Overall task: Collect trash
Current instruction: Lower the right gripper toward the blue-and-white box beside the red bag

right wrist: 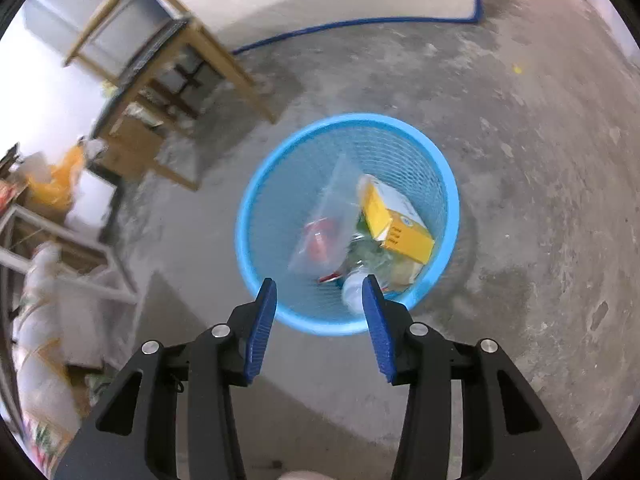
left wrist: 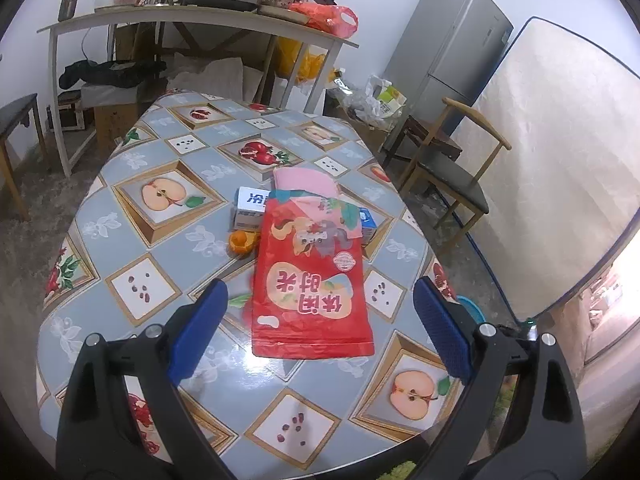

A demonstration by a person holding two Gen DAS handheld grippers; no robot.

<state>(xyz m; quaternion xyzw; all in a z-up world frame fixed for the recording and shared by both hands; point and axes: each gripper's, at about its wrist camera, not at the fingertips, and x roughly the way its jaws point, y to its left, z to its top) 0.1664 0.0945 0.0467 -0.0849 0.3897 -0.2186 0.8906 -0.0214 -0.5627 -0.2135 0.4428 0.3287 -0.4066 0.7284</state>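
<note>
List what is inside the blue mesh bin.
The blue mesh bin holds a yellow carton, a clear plastic bag with something red inside, and crumpled wrappers. Whatever lies beneath them is covered.

The large red snack bag (left wrist: 312,280) is covering part of the white-and-blue carton (left wrist: 250,208); the wooden chair (right wrist: 160,76) is showing blurred.

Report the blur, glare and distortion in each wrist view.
Left wrist view: sharp, strong fisheye bending, glare on the tablecloth below the red snack bag. Right wrist view: motion blur smears the chair and clutter at left; blue basket slightly soft.
</note>
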